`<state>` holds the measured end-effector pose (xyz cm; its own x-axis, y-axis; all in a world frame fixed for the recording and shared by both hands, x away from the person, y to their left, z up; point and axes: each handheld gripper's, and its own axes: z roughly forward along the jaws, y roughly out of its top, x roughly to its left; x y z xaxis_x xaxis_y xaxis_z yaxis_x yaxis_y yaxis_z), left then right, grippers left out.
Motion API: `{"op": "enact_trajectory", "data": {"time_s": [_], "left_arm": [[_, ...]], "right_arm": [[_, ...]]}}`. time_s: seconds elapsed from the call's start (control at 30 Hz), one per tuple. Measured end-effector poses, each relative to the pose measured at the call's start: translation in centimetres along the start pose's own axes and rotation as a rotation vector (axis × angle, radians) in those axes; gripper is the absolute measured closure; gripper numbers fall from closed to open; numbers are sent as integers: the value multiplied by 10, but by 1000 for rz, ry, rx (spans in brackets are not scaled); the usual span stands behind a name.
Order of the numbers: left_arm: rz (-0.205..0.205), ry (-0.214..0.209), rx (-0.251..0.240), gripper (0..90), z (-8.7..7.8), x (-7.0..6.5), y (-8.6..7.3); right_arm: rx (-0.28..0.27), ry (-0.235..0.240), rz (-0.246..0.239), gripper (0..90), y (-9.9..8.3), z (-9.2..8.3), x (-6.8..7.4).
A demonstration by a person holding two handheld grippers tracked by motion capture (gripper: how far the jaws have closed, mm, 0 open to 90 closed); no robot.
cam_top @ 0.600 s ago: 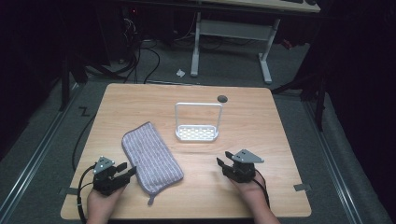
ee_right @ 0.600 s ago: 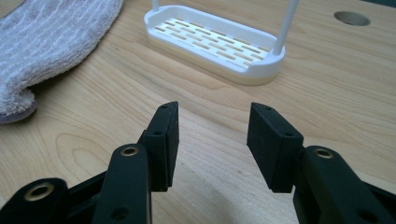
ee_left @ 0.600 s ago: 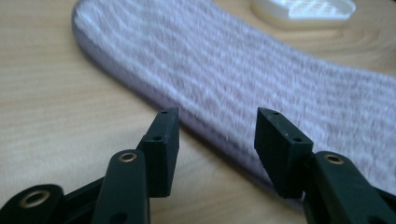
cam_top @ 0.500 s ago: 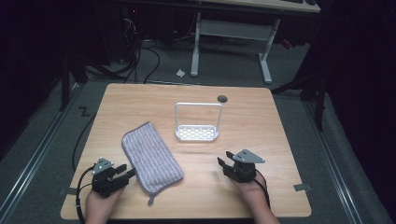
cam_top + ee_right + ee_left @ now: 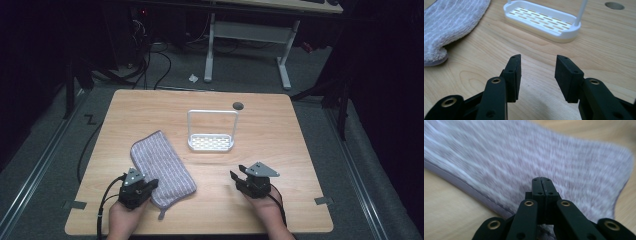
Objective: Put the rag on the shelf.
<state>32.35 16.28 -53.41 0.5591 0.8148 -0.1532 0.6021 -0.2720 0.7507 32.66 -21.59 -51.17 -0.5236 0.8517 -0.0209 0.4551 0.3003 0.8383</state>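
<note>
A purple-grey striped cloth (image 5: 160,165) lies flat on the wooden table (image 5: 280,130), left of centre. My left gripper (image 5: 151,184) rests at the cloth's near-left edge, its jaws shut. In the left gripper view the black tips (image 5: 541,181) meet over the blurred cloth (image 5: 524,152), and no fold shows between them. My right gripper (image 5: 238,172) hovers low over bare wood near the front right. Its jaws (image 5: 537,75) stand open with nothing between them. They point toward a white slotted rack (image 5: 541,20).
The white rack (image 5: 211,142) with its tall hoop handle stands at the table's middle. A round dark hole (image 5: 238,105) sits behind it. Cables trail off the table's left side. Desk legs and dark floor lie beyond the far edge.
My left gripper has edged slightly right, onto the cloth's near edge. The cloth, the rack and my right gripper have kept their places.
</note>
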Motion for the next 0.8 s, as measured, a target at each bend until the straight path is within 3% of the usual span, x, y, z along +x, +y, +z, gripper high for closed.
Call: {"op": "enact_trajectory", "data": {"time_s": [0.13,0.17,0.27,0.43,0.47,0.57,0.6,0.63,0.67,0.8], "left_arm": [[46,-19,-1,899,-1,-13,-4],[81,-53,9,899,-2,-26,-7],[147,-91,28,899,-4,-45,-11],[182,-138,43,899,-3,-62,-12],[175,-167,52,899,-3,-67,-13],[189,-197,53,899,-3,-73,-15],[200,-208,54,899,-3,-77,-16],[214,-218,55,899,-3,-80,-16],[228,-225,55,898,-3,-84,-17],[234,-244,54,898,-1,-86,-16]], "right_arm": [[2,16,-7,606,1,2,3],[2,27,-4,626,1,2,4],[1,46,-7,685,2,3,8],[-4,89,-6,772,6,5,18],[-9,124,-9,811,11,8,28],[-11,152,-29,841,16,10,39],[8,181,-94,860,25,18,53],[8,181,-94,860,25,18,53],[33,202,-130,863,34,28,63],[70,222,-168,878,48,53,80]]}}
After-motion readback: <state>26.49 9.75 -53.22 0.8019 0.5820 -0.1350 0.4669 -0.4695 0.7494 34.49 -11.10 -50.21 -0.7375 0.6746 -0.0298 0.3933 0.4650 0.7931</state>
